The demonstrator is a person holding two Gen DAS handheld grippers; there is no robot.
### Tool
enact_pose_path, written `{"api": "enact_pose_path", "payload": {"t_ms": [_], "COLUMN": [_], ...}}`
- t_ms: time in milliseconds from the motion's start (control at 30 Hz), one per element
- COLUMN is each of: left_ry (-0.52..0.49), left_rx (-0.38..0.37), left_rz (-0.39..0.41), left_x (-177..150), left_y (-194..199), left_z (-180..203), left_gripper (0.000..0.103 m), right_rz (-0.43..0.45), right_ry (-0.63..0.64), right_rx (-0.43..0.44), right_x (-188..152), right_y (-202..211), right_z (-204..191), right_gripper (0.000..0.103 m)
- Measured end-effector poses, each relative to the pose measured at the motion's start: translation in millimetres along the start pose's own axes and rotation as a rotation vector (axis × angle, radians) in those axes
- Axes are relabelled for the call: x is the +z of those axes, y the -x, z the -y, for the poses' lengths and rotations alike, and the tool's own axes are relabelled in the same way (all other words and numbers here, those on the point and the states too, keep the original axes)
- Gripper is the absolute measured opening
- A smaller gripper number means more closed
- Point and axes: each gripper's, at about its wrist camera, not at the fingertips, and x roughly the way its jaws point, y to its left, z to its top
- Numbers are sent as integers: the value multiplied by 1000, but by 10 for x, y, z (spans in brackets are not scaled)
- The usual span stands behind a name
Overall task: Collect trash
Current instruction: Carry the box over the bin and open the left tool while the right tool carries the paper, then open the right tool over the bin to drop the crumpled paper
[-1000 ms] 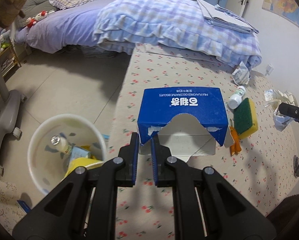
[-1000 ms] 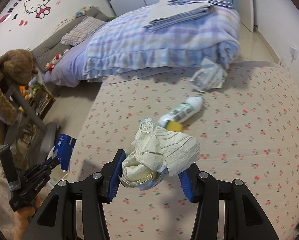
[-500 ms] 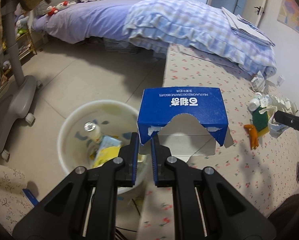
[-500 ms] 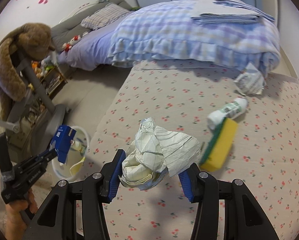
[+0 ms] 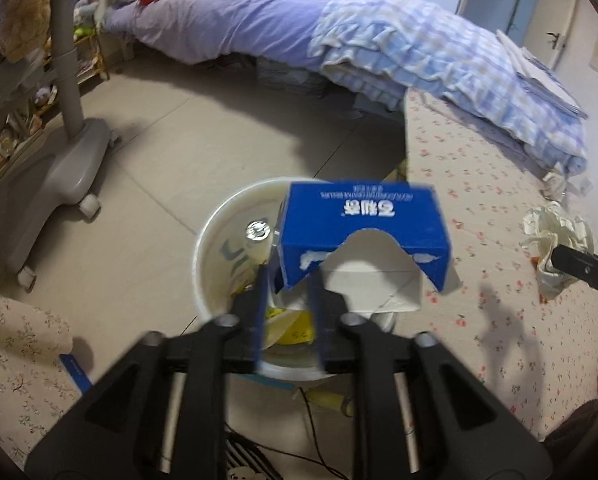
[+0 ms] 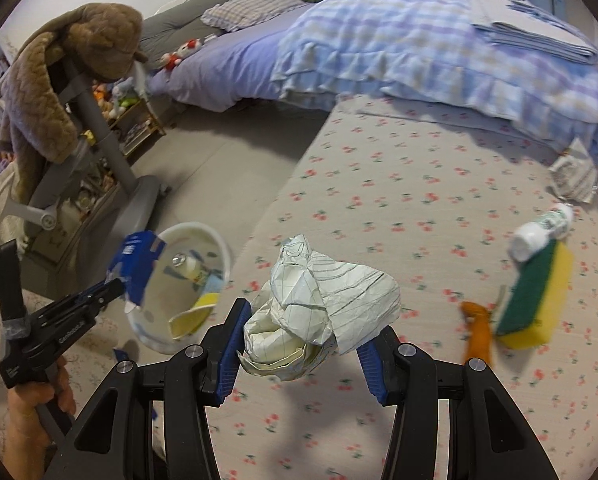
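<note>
Trash is split between the two tongs and the cherry-print worktop point(image 6: 399, 184). With the white bin point(image 5: 215, 240) on the floor as the landmark: the left tongs point(image 5: 287, 300) stand directly above its opening, their blue fingers parted to a narrow gap, and the lower left corner of a torn blue carton point(image 5: 363, 228) sits in that gap; whether the pads still press on it I cannot tell, as the view is blurred there. The carton hangs over the bin's worktop-side rim. Inside the bin lie a small bottle with a silver cap point(image 5: 258, 232) and yellow scraps. On the worktop side of the bin, the right tongs point(image 6: 303, 344) are held fairly wide and clamp a crumpled ball of lined paper point(image 6: 323, 304) between both blue pads, above the worktop's near edge. Farther from the bin, across the worktop, lie a yellow sponge with a green face point(image 6: 535, 296), a white bottle point(image 6: 541, 232) touching its far end, and an orange scrap point(image 6: 479, 332) just beside its near end. Farthest from the bin, by the checked quilt point(image 6: 419, 52), sits a crumpled printed wrapper point(image 6: 573, 176).
</note>
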Motion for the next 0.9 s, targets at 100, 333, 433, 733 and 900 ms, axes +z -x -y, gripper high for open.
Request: {"api": "enact_pose_path", "payload": {"t_ms": [100, 333, 433, 733, 900], "left_ry": [50, 116, 133, 139, 143], "left_rx": [34, 75, 92, 134, 132], "left_rz": [-7, -52, -60, -81, -78], "left_x": [-9, -40, -77, -131, -129], "left_y": [14, 45, 68, 126, 133], "left_z": [-97, -321, -402, -537, -542], "left_gripper": [84, 97, 100, 101, 101], "right_rz": [-7, -35, -49, -64, -33], "right_ry": [1, -9, -10, 10, 8], "right_rx": [24, 54, 75, 144, 170], "right_x": [16, 66, 85, 141, 174], "right_y": [-97, -371, -499, -831, -819], "right_z": [-69, -235, -331, -649, -706], "right_gripper": [52, 52, 52, 58, 77]}}
